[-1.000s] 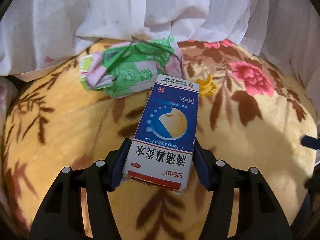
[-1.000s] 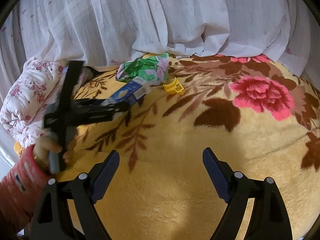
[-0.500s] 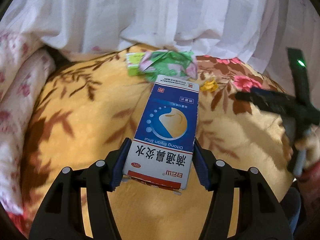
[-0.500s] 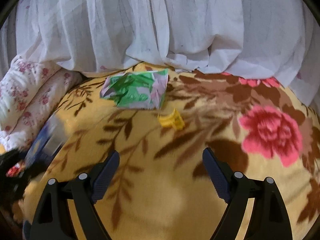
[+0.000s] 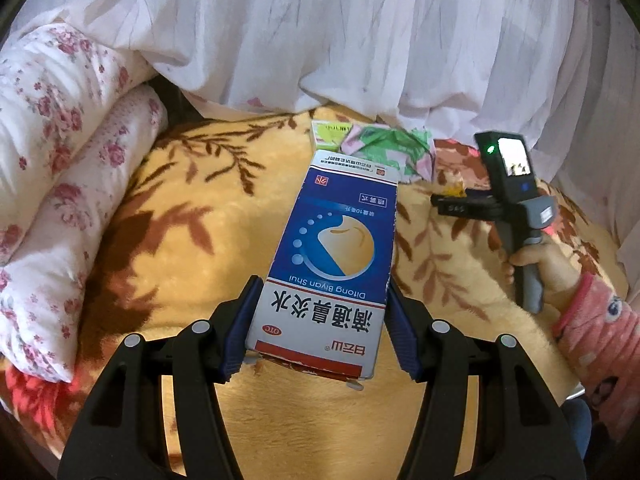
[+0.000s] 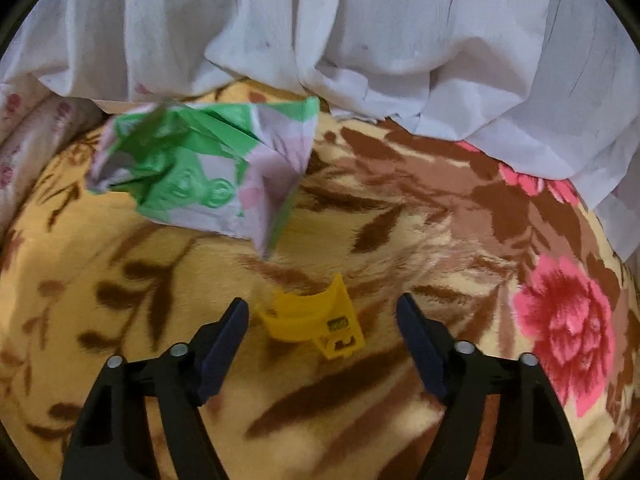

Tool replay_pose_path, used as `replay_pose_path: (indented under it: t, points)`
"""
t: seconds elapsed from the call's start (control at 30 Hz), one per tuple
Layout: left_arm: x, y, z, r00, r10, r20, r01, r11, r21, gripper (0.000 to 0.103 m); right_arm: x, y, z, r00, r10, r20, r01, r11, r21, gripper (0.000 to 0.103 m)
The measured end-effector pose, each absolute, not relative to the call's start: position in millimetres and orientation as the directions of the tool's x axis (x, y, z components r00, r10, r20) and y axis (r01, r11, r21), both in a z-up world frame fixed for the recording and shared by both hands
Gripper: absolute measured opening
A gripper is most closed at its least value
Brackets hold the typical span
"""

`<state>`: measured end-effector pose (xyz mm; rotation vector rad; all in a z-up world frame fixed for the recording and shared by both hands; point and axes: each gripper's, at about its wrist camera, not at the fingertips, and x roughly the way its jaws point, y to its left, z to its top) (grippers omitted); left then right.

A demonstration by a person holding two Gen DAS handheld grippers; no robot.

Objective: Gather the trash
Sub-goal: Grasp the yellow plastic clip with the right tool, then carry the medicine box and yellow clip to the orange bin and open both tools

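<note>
Trash box [image 5: 328, 264] held in left gripper [image 5: 320, 332]; right gripper [image 6: 322, 344], closing, pads clear, straddles yellow piece [image 6: 316, 320].

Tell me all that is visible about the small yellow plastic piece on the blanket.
The yellow plastic piece is small, bright and hard-looking, with a curved band and a squarish tab bearing cut-out slots. It lies flat on the yellow flowered blanket, below the crumpled green and pink wrapper and apart from it. It sits between the fingers of the right gripper, whose jaws have just been closing but do not touch it yet.
</note>
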<state>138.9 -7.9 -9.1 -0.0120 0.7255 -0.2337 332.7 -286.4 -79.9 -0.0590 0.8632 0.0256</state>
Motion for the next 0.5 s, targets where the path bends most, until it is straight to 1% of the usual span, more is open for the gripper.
replay_pose_path:
  t: [0.03,0.1,0.33,0.5]
  points:
    - [137.9,-7.9,-7.8,0.726,-0.215,-0.653,0.207,0.974,-0.091,0.058,334.7,-287.0,-81.5,0.642,0.003,-0.766,-0.046,0.998,-0.035,0.05]
    - [135.8,-7.0,-4.0,0.733,-0.214,-0.645,0.203,0.975,-0.092,0.058,335.6,-289.8,-81.7,0.637,0.008,-0.771,-0.036,0.999,-0.019,0.043]
    - [124.7,-6.7,8.4,0.759,-0.203,-0.618,0.196,0.977,-0.08,0.058,316.8,-289.9,-65.6,0.659,0.033,-0.751,-0.04,0.999,0.009,0.043]
    - [111.4,-8.3,15.4,0.769,-0.209,-0.604,0.205,0.976,-0.077,0.058,279.6,-283.5,-37.9,0.692,0.064,-0.719,-0.077,0.997,0.015,0.043]
